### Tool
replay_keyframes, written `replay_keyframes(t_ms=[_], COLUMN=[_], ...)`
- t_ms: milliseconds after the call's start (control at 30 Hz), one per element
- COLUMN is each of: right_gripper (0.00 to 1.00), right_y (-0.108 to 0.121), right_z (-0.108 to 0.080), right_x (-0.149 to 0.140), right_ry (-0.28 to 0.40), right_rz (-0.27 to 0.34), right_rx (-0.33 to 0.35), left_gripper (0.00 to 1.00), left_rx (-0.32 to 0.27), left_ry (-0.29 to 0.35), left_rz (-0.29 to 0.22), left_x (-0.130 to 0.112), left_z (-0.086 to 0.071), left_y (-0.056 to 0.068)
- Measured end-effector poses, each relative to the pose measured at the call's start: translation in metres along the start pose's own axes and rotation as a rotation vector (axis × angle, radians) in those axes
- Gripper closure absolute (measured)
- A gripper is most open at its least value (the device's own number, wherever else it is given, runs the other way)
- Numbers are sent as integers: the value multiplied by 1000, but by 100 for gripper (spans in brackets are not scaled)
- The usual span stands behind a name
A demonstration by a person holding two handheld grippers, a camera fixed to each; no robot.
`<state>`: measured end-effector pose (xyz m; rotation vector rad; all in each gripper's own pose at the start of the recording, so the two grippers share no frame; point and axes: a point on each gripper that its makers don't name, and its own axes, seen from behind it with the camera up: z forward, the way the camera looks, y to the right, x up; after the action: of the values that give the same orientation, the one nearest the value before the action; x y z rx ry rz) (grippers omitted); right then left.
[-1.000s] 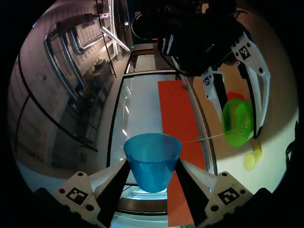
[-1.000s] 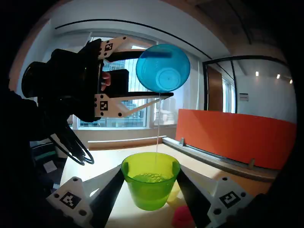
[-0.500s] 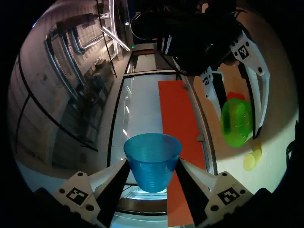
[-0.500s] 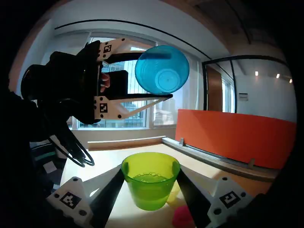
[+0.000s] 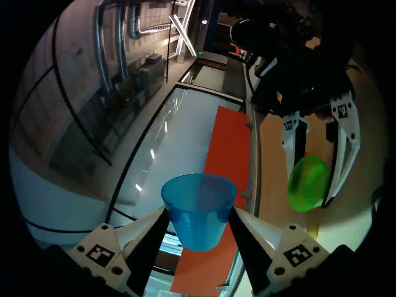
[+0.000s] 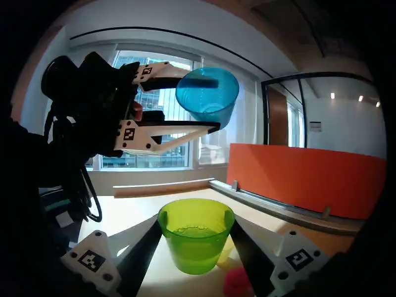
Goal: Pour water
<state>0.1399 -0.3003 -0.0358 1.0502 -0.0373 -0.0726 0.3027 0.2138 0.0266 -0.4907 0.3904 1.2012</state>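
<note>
Water (image 6: 194, 232) half fills the green cup (image 6: 196, 252), which my right tool (image 6: 196, 222) clamps upright, low by the worktop (image 6: 133, 218), to catch the pour. Beyond and higher, my left tool (image 6: 204, 101) grips the blue cup (image 6: 208, 96), tilted, with no stream falling; I judge it emptied.

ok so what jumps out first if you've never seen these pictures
A translucent lime-green plastic cup, partly filled with water, sits clamped in the right gripper low in the right gripper view. Above it, a translucent blue plastic cup is held high in the left gripper against the bright window. A vivid orange partition panel stands at the right.
</note>
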Motion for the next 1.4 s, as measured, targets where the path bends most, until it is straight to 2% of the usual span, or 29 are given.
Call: replay_keyframes(t_ms=[200,500,967,1300,1400], right_gripper=[10,10,10,10,10], right_y=[1,2,1,2,2], right_z=[-1,-2,-4,-4,-5], right_x=[0,3,4,4,6], right_ry=[2,8,12,14,17], right_rz=[3,3,5,11,10], right_rx=[-3,-7,-9,-9,-10], left_gripper=[20,20,19,19,20], left_rx=[-21,-59,-62,-112,-122], left_ry=[-4,23,21,50,55], left_rz=[-171,-422,-721,-1006,-1063], left_x=[-7,-3,-21,-28,-29], left_z=[3,-3,1,-2,-2], left_y=[5,11,13,14,13])
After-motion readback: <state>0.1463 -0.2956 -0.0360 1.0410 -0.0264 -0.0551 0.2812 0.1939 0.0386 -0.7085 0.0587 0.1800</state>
